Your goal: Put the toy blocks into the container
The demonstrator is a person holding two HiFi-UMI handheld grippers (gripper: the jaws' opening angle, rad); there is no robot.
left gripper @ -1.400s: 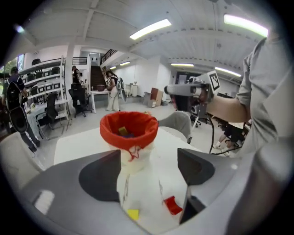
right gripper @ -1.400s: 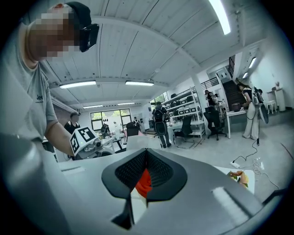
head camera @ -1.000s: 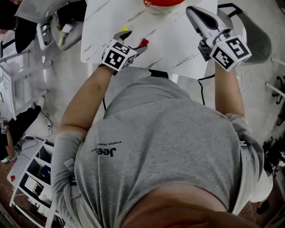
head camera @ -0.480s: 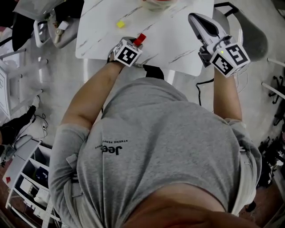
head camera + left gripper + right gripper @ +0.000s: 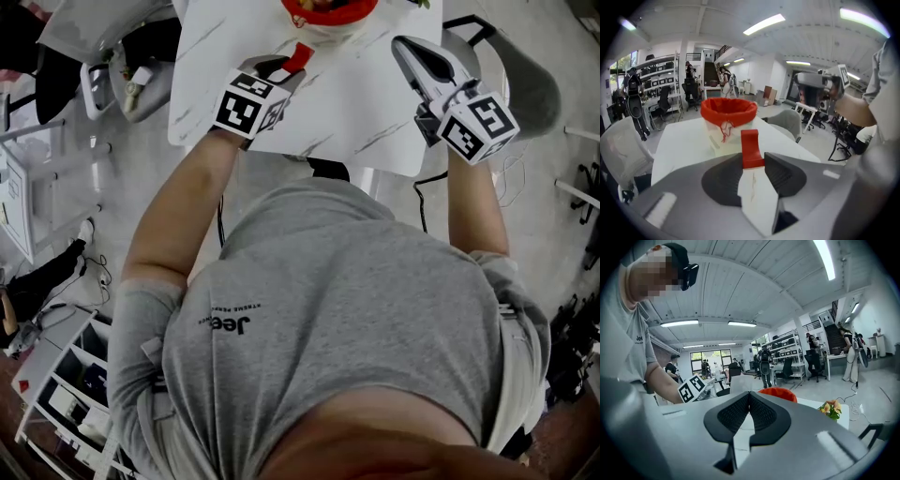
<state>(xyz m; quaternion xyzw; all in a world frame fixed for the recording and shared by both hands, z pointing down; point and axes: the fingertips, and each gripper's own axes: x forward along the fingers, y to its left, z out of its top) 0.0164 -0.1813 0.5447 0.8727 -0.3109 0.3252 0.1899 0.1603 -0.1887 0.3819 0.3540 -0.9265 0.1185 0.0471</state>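
Left claw [image 5: 753, 162] has just been closing and it's clamped on the red toy block [image 5: 750, 146] now. The block sticks up from between the pads, held over the white tabletop [image 5: 370, 103]. The container [image 5: 728, 108] with the red rim stands on the tabletop just past the block, near but not touching it. Over on the right, the right claw [image 5: 749, 399] hangs by the tabletop's edge, pinched together with nothing in it.

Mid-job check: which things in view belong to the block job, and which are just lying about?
Job: red block, left tongs just closed on it; red-rimmed container; white table.
Lying about: flowers; grey chair; right tongs, shut, empty.
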